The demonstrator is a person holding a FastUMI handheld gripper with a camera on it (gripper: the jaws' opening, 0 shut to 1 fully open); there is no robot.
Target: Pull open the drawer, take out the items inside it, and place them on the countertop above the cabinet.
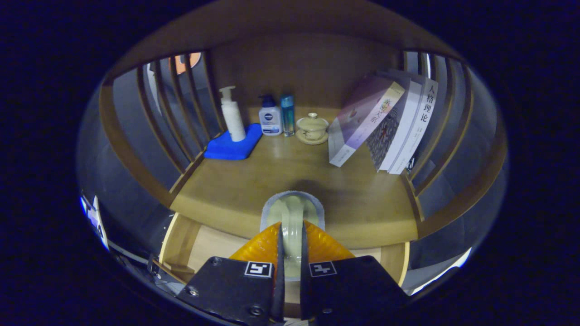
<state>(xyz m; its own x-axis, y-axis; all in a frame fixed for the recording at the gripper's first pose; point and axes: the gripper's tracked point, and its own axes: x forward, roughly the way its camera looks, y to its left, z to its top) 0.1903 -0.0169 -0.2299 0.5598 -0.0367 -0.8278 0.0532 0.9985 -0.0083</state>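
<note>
Holding a pale cup (292,222) edge-on, the gripper (290,253) has both fingers pressed against its sides — clamped on it, with the handle seemingly facing the camera, though the close fisheye view makes that hard to be sure of. The cup hangs right over the front edge of the countertop (362,203), half above the wood and half above the open drawer (213,244) below. The free landing space lies straight ahead of the fingers, so the coming move is likely a short push forward and down.

Further back stand a pump bottle (232,115) on a blue cloth (233,147), two smaller bottles (276,117), and a lidded tea bowl (312,128) on its saucer. To the right, leaning books (385,127) reach well forward — the nearest obstacle, though the strip just beyond the cup looks bare. Nothing stands between cup and countertop.
</note>
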